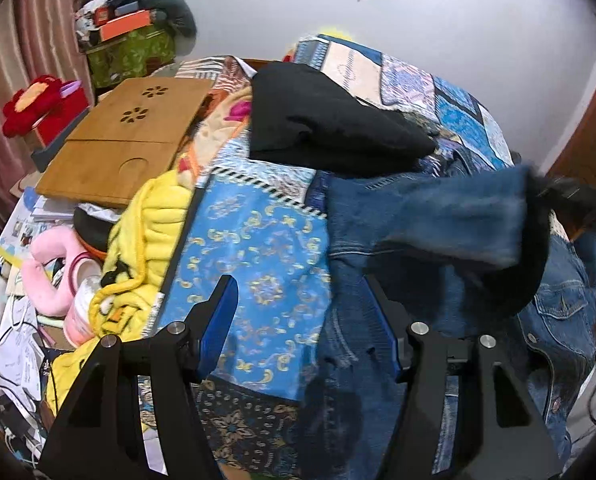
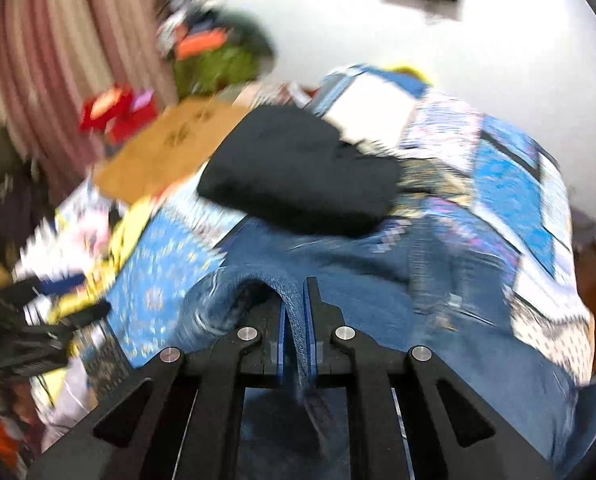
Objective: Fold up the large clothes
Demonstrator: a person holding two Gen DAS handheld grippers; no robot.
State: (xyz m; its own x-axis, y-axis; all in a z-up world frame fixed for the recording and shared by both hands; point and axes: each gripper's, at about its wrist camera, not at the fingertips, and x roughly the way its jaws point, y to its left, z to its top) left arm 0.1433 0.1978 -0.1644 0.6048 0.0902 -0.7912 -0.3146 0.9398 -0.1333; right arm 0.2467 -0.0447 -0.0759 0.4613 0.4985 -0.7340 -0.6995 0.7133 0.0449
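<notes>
A blue denim jacket [image 1: 438,240] is spread on the near right of the bed [image 1: 258,240], one sleeve lifted and blurred. Its denim is pinched by the right hand-held gripper [image 2: 297,320]; the left hand-held gripper [image 1: 302,320] is held spread, empty, above the jacket's left edge.

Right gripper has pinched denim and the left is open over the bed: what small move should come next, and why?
Probably carry the pinched sleeve across the denim jacket and lay it on the body. The right gripper is shut on a fold of denim, and the sleeve hangs lifted and blurred above the jacket. The left gripper is open, holding nothing, free to pin cloth.
</notes>
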